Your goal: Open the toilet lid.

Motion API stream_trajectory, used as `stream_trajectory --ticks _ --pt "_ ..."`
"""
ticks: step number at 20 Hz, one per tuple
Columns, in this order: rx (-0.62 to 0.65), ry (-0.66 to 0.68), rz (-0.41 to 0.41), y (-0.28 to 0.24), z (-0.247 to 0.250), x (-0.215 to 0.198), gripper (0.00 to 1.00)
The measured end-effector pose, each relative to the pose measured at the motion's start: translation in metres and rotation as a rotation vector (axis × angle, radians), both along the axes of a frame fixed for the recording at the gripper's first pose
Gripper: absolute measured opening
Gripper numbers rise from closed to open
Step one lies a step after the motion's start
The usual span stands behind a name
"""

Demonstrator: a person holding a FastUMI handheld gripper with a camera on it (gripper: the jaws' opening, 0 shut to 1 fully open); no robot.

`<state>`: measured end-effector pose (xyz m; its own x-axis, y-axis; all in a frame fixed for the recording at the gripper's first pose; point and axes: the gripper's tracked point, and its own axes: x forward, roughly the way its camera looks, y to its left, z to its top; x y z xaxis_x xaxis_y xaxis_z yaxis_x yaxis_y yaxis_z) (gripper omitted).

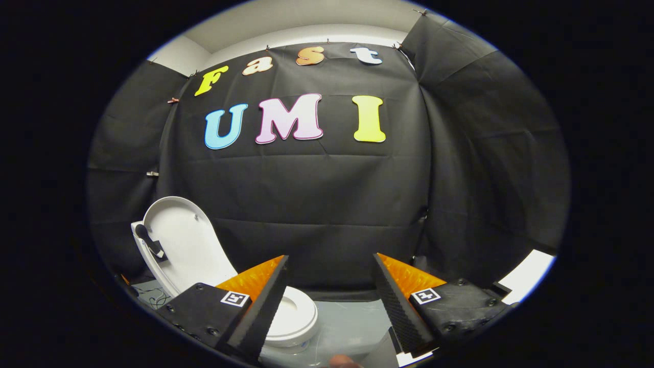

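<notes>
A white toilet stands low to the left of my fingers. Its lid [181, 245] is raised, leaning back against the tank with its inner face showing. The white seat ring [296, 314] lies flat on the bowl, partly hidden behind my left finger [260, 306]. My gripper [329, 263] is open, its two fingers spread wide with nothing between them. It sits back from the toilet, with the lid beyond and left of the left finger. My right finger [396, 301] is well clear of the toilet.
Black cloth walls [327, 204] close the booth behind and on both sides. A grey floor [347, 322] shows between the fingers. Thin cables [153, 295] lie on the floor left of the toilet. A white panel [529, 273] shows at the far right.
</notes>
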<state>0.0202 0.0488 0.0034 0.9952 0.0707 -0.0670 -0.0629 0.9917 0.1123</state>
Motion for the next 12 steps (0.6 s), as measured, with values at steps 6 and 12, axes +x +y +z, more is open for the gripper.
stream_trajectory --ticks 6,12 --pt "0.004 -0.02 0.011 0.003 0.0042 -0.0008 0.99" --pt "-0.004 -0.015 0.008 0.0026 0.0032 -0.0007 0.99"
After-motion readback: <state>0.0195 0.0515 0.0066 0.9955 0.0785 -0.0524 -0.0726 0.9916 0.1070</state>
